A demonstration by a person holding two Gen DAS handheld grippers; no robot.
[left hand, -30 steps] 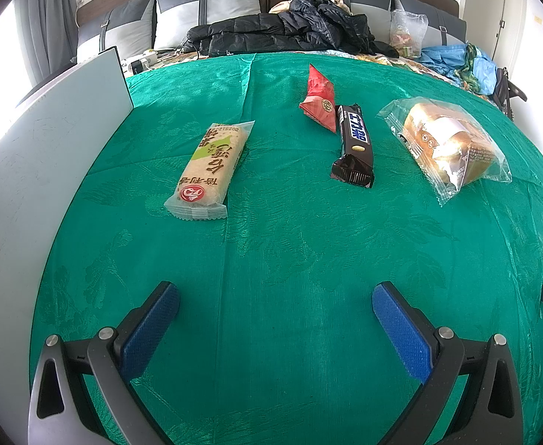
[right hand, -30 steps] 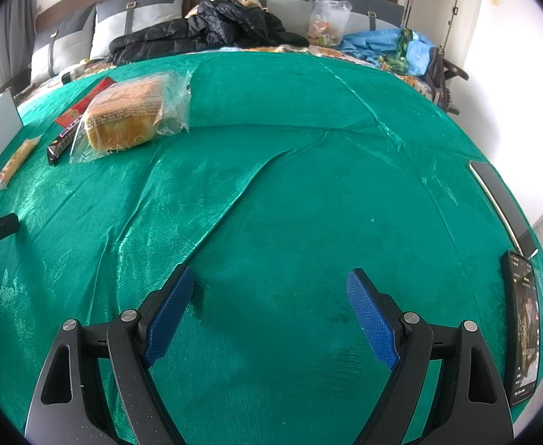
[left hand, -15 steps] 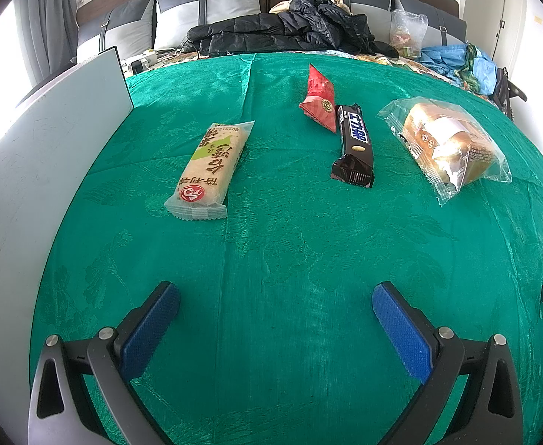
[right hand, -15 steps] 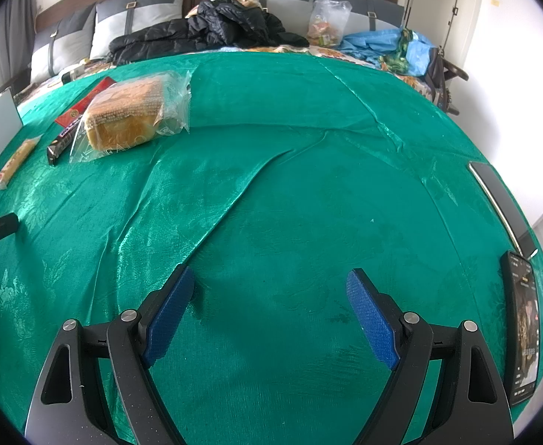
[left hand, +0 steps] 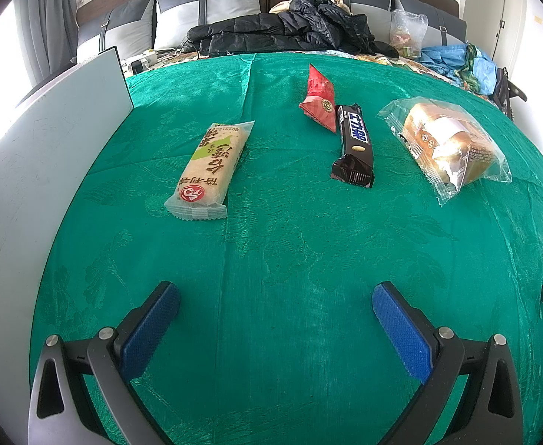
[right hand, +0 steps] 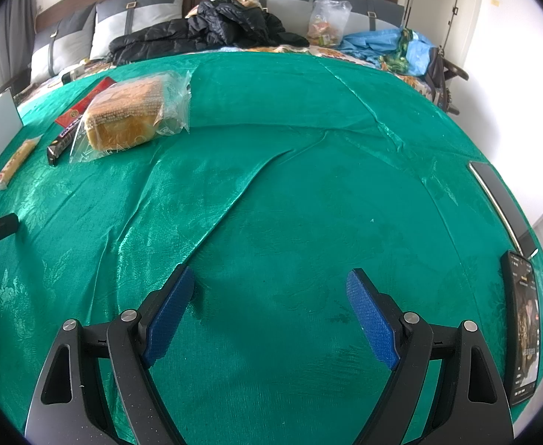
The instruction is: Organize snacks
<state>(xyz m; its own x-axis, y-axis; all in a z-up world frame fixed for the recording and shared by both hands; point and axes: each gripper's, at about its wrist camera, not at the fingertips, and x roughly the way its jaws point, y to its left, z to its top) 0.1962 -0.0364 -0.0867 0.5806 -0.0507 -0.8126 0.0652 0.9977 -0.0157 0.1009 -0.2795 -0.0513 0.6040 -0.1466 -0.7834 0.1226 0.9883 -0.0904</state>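
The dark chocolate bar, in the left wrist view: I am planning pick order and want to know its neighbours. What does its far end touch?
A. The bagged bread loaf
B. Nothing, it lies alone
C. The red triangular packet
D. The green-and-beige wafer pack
C: the dark chocolate bar meets the red triangular packet at its far end, while the bagged bread loaf and the wafer pack lie apart from it.

Our left gripper (left hand: 275,293) and right gripper (right hand: 269,280) look alike: black angular arms with triangular cut-outs, silver round screws at the joints, and textured blue pads (left hand: 401,333) lining each finger's inner face
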